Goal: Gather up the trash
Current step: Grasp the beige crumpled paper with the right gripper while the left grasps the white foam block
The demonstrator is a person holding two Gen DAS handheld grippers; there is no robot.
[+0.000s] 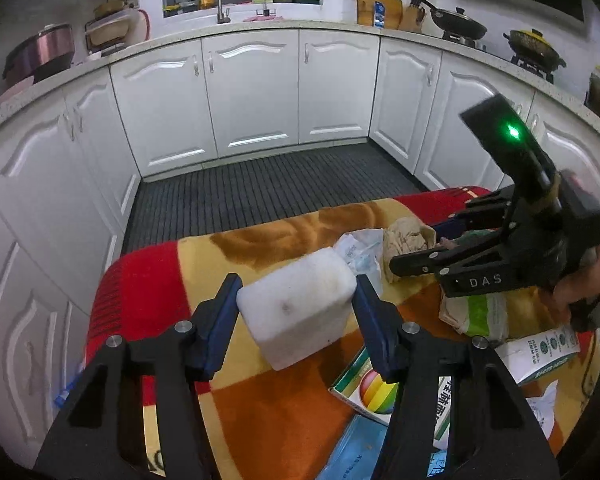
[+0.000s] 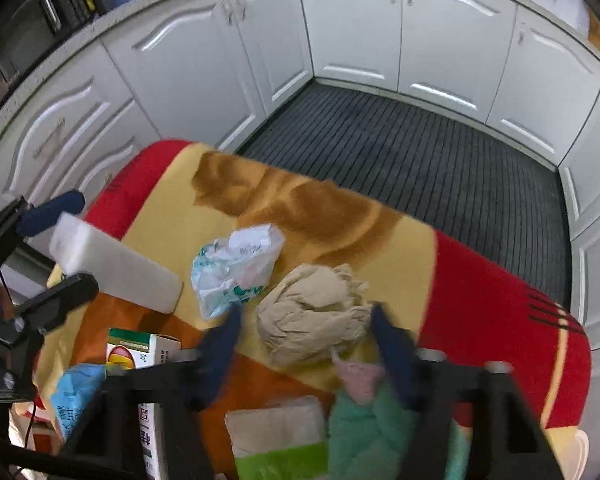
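Left tongs (image 1: 296, 312) clamped on white foam block (image 1: 300, 304), pads flat on both sides, block lifted off the blanket-covered bench (image 1: 268, 412). Right tongs (image 2: 306, 330) half open, straddling crumpled beige paper wad (image 2: 312, 320), which sits on bench btwn the pads; can't tell if pads touch it. Crumpled white wrapper (image 2: 236, 268) just left of wad.

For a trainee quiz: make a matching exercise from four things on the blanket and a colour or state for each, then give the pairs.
Things:
1. foam block
2. crumpled paper
3. plastic wrapper
4. small carton

Descriptions:
A. beige, balled up
B. white, between the left gripper jaws
C. printed with a rainbow ball
D. white and teal, crinkled

Pairs: 1-B, 2-A, 3-D, 4-C
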